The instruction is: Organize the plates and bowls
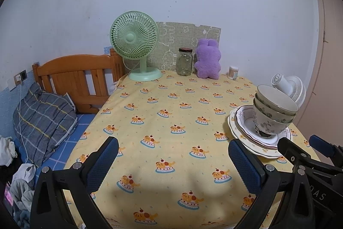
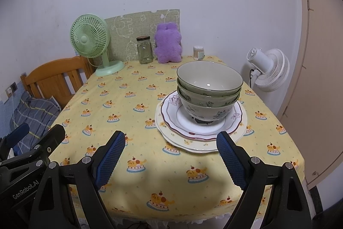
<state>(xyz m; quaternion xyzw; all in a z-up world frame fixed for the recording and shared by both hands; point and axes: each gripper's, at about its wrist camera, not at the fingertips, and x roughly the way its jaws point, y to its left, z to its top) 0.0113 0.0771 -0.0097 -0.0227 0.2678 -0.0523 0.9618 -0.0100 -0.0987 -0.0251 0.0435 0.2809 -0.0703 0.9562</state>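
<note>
We've got both grippers parked over the near edge of the table, neither one holding a thing. The right gripper has its jaws spread wide, blue pads well apart with only tablecloth between them. Same deal for the left gripper: jaws wide open, nothing in them.

Using the plates as our landmark: there are two, the white one with the purple rim sitting on a wider cream one. The right gripper's right pad is just in front of their near rim, and we can't tell if it's touching or only close. The left gripper is off to their left, over bare cloth. The bowls are nested three deep and standing right on the top plate, upright.

Behind the plates, along the wall, we see a swab box, a plush, a jar and, further left, a green fan. To the right of the plates, off the table, there's a white fan. Far left of them, a wooden bed frame with a plaid pillow.
</note>
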